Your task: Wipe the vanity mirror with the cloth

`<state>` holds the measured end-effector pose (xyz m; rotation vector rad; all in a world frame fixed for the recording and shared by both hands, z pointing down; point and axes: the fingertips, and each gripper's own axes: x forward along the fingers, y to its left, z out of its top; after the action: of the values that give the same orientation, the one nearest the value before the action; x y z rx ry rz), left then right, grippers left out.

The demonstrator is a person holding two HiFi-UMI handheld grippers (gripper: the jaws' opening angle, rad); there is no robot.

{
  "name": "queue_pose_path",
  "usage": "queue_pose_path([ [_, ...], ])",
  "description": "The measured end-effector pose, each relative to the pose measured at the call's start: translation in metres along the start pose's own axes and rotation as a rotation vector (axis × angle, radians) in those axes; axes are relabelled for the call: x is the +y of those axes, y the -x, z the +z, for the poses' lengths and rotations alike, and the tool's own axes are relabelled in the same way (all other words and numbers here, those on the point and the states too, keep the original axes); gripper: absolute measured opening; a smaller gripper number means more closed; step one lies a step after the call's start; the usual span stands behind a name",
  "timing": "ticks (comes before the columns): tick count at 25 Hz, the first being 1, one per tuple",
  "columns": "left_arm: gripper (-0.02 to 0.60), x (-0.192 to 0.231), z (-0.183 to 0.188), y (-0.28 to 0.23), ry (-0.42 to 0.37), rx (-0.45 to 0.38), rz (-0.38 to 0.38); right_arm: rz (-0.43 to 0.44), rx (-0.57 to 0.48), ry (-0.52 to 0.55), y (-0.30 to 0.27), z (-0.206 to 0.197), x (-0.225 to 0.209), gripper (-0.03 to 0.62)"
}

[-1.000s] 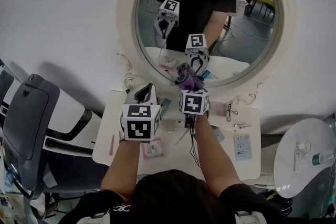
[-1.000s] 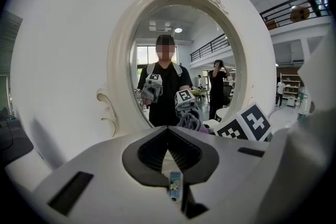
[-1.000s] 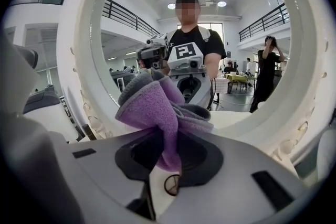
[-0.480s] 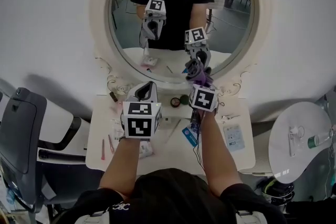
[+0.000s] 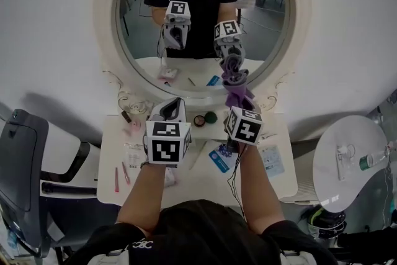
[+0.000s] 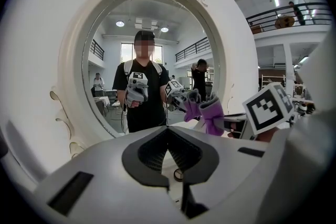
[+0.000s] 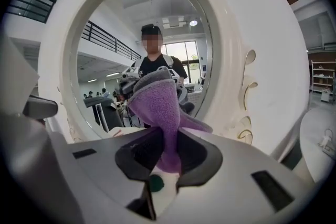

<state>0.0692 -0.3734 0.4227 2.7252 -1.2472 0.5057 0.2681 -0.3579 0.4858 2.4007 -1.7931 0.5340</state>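
Right gripper [image 5: 236, 105] jaws clamped on purple cloth [image 5: 238, 94], raised against lower-right glass of vanity mirror [image 5: 198, 15]. Left gripper [image 5: 172, 110] jaws together, empty, above cluttered counter [image 5: 198, 174] beside green-lidded jar [image 5: 211, 116].

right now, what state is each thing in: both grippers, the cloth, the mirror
left gripper: shut, nothing between its jaws
right gripper: shut on the cloth
cloth: purple, bunched, pinched at its lower end, free end raised at the mirror's lower right
mirror: upright, white ornate frame, reflecting the person and both grippers
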Motion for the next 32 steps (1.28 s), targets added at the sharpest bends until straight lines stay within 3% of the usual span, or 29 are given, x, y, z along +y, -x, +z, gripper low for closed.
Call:
queue_pose_path([
  [6,-0.005,0.000,0.003,-0.001,0.011,-0.019,0.000,0.050,-0.138,0.032,0.053,0.033,0.023,0.077],
  [12,-0.005,-0.001,0.003,0.000,0.014,-0.032,-0.010,0.080,-0.198,0.033,0.082,0.047,0.038,0.075],
  [32,-0.005,-0.003,0.007,0.014,0.013,-0.059,-0.014,0.113,-0.182,0.028,0.080,0.042,0.049,0.075],
])
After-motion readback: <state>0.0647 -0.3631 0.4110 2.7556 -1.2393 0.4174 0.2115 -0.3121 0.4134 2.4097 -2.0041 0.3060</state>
